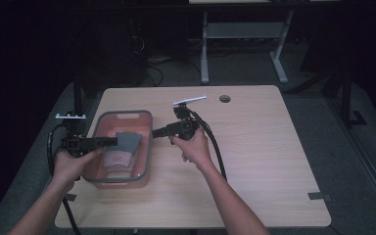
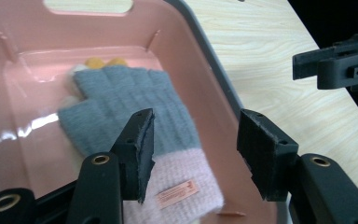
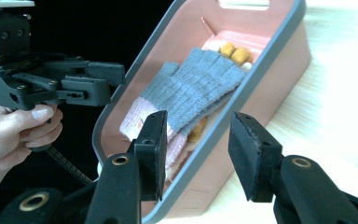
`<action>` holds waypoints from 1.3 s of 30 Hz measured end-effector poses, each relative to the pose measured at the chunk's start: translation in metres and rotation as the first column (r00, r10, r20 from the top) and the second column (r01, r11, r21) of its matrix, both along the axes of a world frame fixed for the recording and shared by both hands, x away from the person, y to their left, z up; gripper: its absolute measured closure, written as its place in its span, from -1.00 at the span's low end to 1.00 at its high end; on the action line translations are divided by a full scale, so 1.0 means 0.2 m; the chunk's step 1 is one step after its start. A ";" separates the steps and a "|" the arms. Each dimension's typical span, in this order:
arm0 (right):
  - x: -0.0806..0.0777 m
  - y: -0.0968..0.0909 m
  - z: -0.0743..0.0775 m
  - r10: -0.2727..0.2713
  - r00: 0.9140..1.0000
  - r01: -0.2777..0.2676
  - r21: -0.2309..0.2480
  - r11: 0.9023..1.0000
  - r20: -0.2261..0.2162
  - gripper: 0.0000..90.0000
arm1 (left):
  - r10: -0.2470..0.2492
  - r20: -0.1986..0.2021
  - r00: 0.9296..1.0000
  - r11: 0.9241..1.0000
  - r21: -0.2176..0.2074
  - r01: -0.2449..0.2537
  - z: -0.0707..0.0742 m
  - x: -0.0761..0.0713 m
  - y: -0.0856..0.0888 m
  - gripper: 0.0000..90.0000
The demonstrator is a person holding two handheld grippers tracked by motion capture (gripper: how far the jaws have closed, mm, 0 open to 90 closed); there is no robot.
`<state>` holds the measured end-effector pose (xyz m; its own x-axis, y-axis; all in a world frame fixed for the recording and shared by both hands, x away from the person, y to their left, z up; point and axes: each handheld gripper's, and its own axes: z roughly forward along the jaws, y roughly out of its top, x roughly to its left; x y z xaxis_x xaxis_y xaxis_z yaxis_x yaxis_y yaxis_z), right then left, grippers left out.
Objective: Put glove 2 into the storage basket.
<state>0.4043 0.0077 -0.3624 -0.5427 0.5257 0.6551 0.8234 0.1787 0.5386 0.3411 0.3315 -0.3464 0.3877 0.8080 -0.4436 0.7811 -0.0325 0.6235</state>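
High view: pink bin (image 1: 147,147) with grey rim on the left part of a wooden table (image 1: 254,161), grey glove (image 1: 128,141) lying inside it over a pale pink one. Left gripper (image 1: 111,141) reaching in over the bin's left rim, tips above the glove; right gripper (image 1: 155,131) at the bin's right rim, pointing left toward it. Left gripper view: jaws parted, nothing between the pads (image 2: 140,149), hanging over the glove's grey palm and pink cuff (image 2: 186,186); glove flat on the bin floor, yellow and cream fingertips of another glove (image 2: 105,62) poking out beyond it; other gripper off to the right above the table. Right gripper view: jaws spread, released, gripping nothing, bin rim (image 3: 242,98) running between them; glove well inside the tilted-looking bin; left gripper and the hand (image 3: 14,130) holding it at the far side, over the rim.
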 end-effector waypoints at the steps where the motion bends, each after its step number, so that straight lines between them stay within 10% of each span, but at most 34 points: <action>1: 0.00 -0.01 0.00 -0.004 1.000 0.004 0.001 1.000 -0.003 0.26 | -0.007 0.002 1.000 1.000 0.001 0.007 0.00 0.00 -0.01 0.02; 39: -0.03 -0.41 0.00 -0.117 0.993 0.117 -0.020 0.993 0.016 0.08 | -0.118 0.052 0.992 0.992 -0.040 0.120 0.08 0.03 -0.34 -0.17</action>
